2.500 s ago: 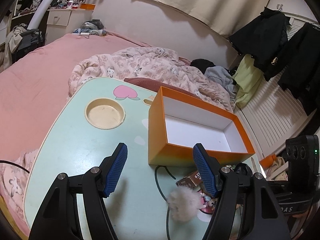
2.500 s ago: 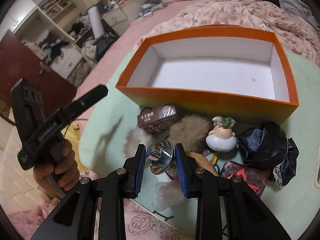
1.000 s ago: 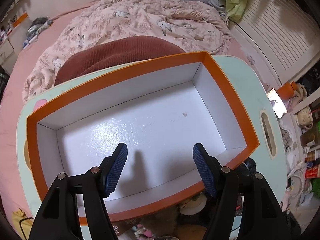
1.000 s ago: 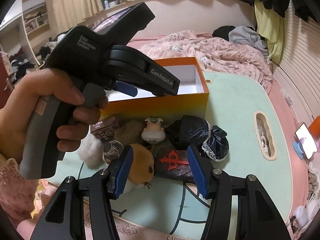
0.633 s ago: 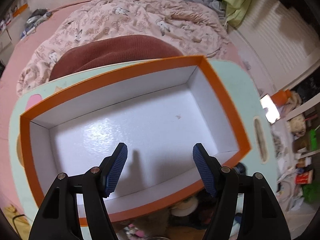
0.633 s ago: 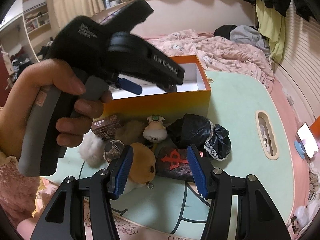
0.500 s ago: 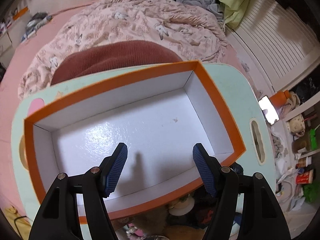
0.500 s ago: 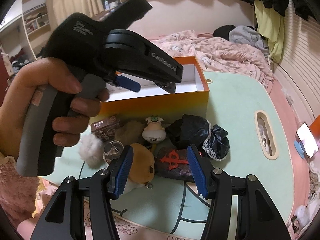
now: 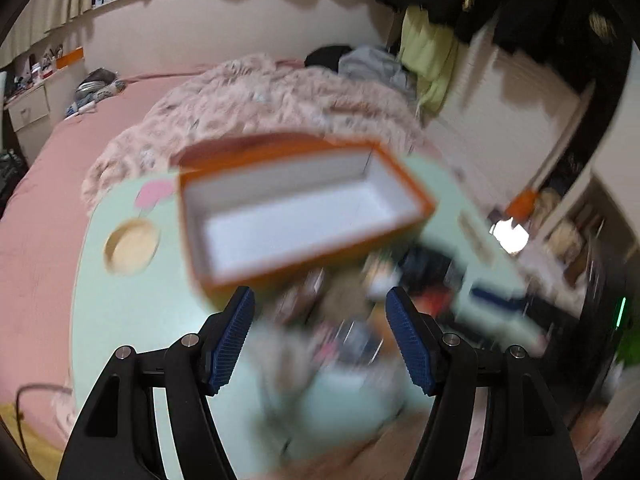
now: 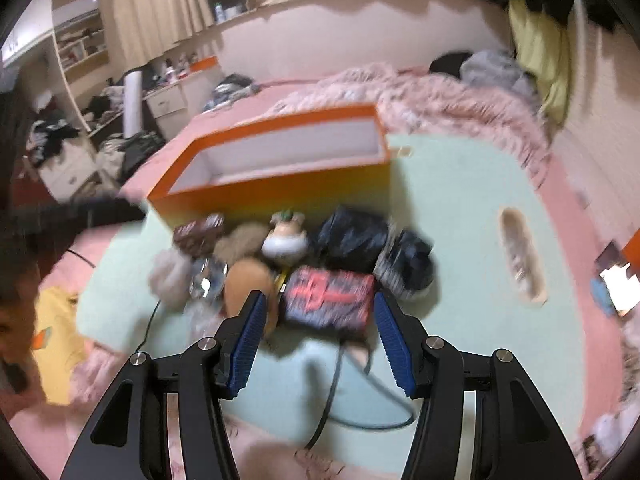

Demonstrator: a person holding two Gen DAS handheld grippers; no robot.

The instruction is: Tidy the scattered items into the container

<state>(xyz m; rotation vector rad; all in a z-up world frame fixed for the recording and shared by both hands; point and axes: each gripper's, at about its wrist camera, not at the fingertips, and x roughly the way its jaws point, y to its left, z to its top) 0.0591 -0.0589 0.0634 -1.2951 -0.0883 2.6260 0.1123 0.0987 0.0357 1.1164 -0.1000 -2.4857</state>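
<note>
Jaws on both grippers stand wide with nothing between the blue pads. Ahead of the left gripper (image 9: 320, 340), the one orange box (image 9: 304, 216) sits open-topped on the green table (image 9: 128, 312), its long axis running across the view from left to right, the right end angled slightly away. Its white inside shows nothing in it. Just below the box's near wall, between the left jaws and beyond them, lies a heap of items, too smeared in this view to count.

From the right gripper (image 10: 318, 338) the heap is clearer, though still blurred: a red-and-black packet (image 10: 330, 294) directly beyond the jaws, a brown plush (image 10: 248, 284) by the left pad, a small white figure (image 10: 284, 240) farther ahead, one black bundle (image 10: 352, 236) and another (image 10: 412, 260) to the right, a small brown box (image 10: 200, 232), a grey pompom (image 10: 170, 274) and something shiny (image 10: 206, 276) to the left. All lie against or near the box's front wall. A black cable (image 10: 332, 384) trails under the jaws.
</note>
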